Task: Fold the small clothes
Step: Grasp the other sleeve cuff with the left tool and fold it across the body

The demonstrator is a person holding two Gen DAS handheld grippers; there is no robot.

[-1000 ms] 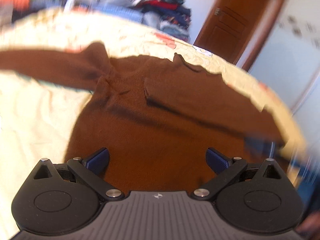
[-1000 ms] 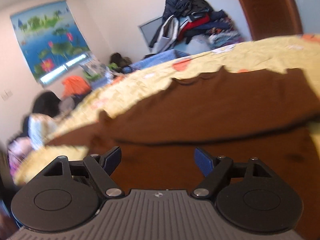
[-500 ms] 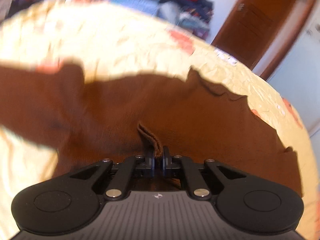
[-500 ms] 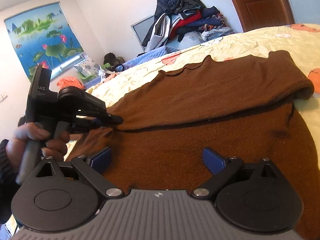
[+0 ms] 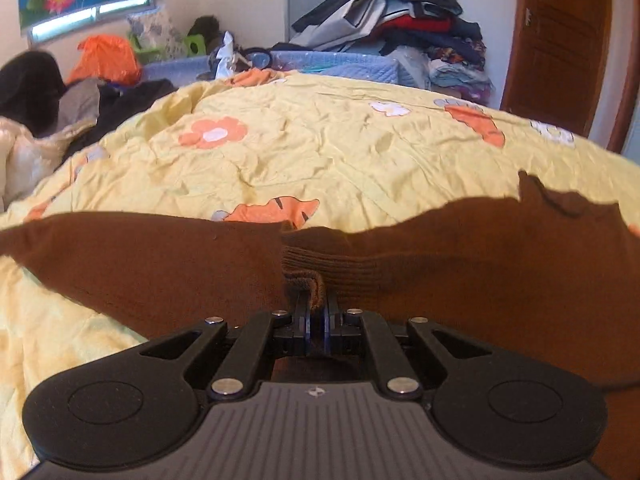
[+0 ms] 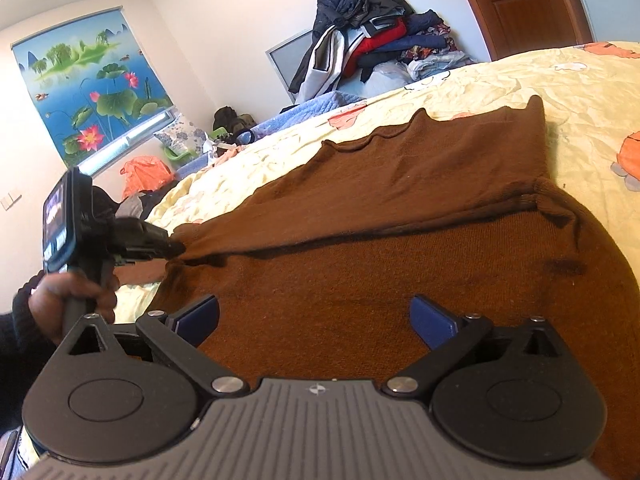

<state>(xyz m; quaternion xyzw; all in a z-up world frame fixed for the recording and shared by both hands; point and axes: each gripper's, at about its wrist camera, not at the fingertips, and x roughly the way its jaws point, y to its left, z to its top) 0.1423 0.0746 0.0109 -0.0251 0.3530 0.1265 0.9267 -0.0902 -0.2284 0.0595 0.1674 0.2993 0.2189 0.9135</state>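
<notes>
Yellow flowered bedding carried the brown sweater, spread flat, with one sleeve folded across its chest. The sleeve's ribbed cuff was pinched between the closed fingers of the left gripper, which half a second before sat lower against the body and had since lifted, bringing the clothes pile into sight at 12 o'clock. The right gripper hovered over the sweater's lower part, fingers wide apart as before, holding nothing.
</notes>
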